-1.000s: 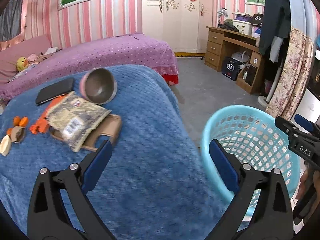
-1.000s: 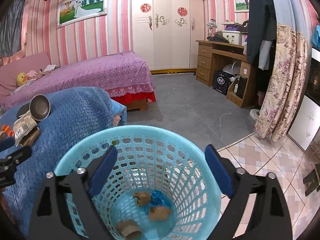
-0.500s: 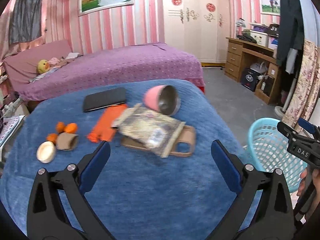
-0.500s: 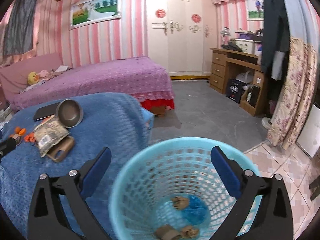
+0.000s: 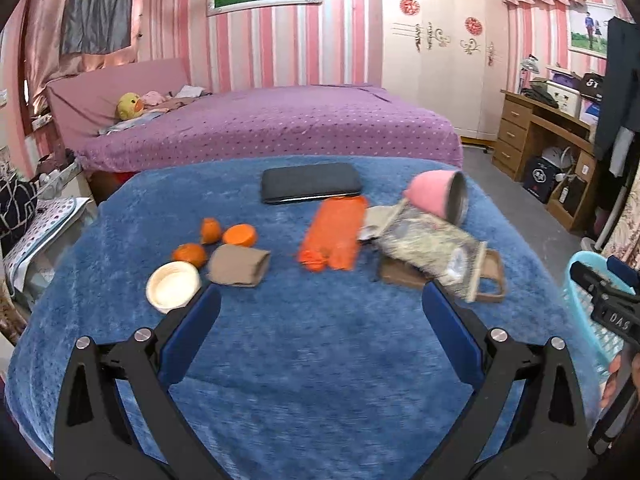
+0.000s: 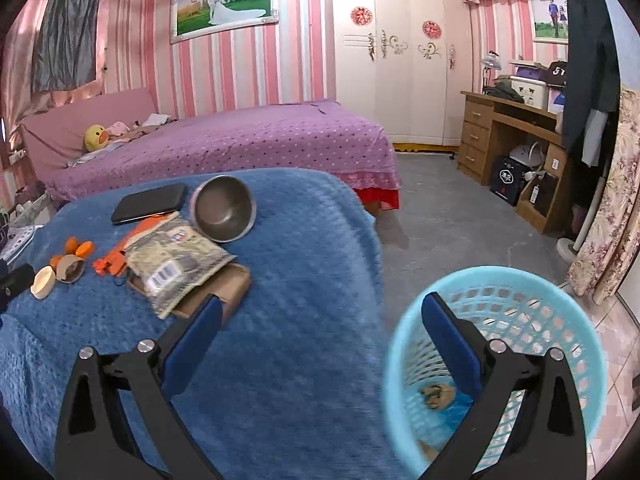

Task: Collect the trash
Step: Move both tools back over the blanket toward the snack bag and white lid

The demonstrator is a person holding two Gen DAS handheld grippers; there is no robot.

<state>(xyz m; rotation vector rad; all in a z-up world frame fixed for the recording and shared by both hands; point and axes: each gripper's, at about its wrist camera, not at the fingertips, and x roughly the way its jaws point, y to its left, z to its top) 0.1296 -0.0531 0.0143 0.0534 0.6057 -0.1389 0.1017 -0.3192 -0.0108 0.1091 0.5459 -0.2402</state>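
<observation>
Looking along the left gripper [image 5: 316, 312], we see its blue pads spread wide with nothing between them, poised over the near part of the blue blanket [image 5: 320, 380]. Toward the blanket's left edge lie orange peels [image 5: 216, 238], a flattened brown paper cup [image 5: 239, 266] and a white lid [image 5: 173, 286]. Nearer the right edge a crumpled snack wrapper [image 5: 432, 246] covers a brown cardboard piece [image 5: 486, 286], beside an orange glove [image 5: 334, 238], a black wallet [image 5: 310, 182] and a tipped pink bowl [image 5: 438, 196].

From the right wrist, the right gripper [image 6: 320, 334] has just been opening and stands wide, empty, straddling the blanket's right edge and the blue basket [image 6: 532, 280] on the floor. A few scraps [image 6: 436, 394] already sit in its bottom.

We judge the job begun, with most trash left on the blanket.
</observation>
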